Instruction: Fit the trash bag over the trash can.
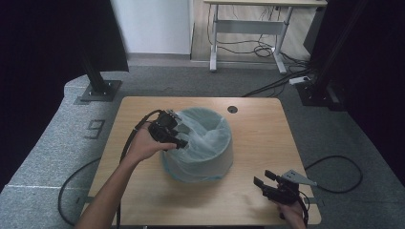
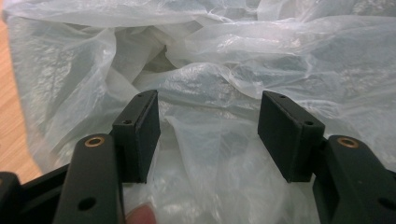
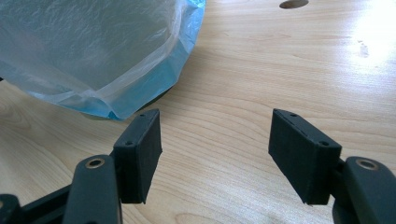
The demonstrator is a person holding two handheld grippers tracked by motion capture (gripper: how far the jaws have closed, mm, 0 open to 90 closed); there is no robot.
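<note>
A round bin (image 1: pixel 210 162) lined with a thin pale blue plastic bag (image 1: pixel 203 131) stands in the middle of the wooden table (image 1: pixel 258 129). My left gripper (image 1: pixel 182 136) hovers over the bin's left rim, open, its jaws spread wide over crumpled bag film (image 2: pixel 215 84) with nothing clamped between them. My right gripper (image 1: pixel 265 181) rests low near the table's front right corner, open and empty, pointing toward the bin. In the right gripper view, the bag's blue-edged overhang (image 3: pixel 93 56) hangs over the bin's side, up and left of the gripper (image 3: pixel 215 149).
A cable hole (image 1: pixel 232 109) sits in the table's far edge. Cables trail off the table's left and right sides. Black frame posts (image 1: pixel 98 76) stand on the grey floor behind, and a desk (image 1: pixel 248 28) stands farther back.
</note>
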